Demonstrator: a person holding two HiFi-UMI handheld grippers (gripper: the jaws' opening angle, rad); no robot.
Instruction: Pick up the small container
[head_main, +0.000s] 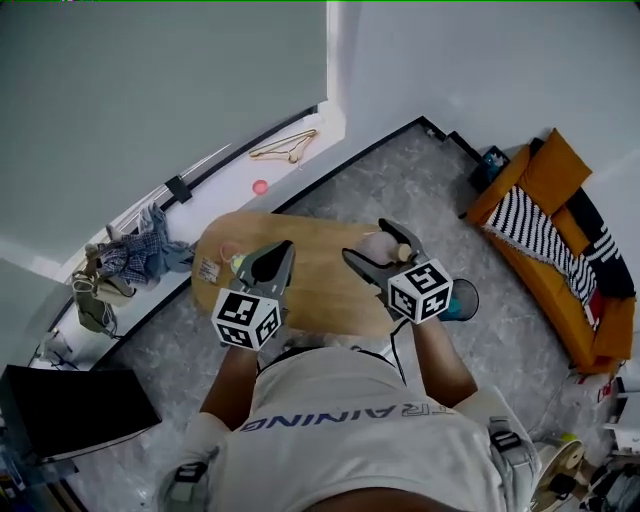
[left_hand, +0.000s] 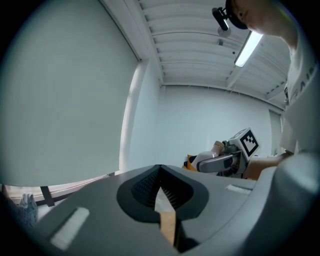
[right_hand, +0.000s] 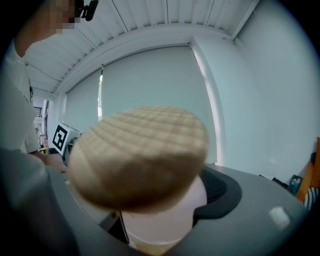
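Observation:
The small container is a pale pink jar with a cork lid. My right gripper is shut on it and holds it above the oval wooden table. In the right gripper view the cork lid fills the middle, with the pink body clamped between the grey jaws. In the left gripper view the jar shows at the right, in the other gripper. My left gripper hangs over the table's left part, tilted upward. Its jaws meet at the tip with nothing in them.
A few small items and a label lie at the table's left end. A pile of clothes, a hanger and a dark box lie to the left. An orange sofa stands at the right.

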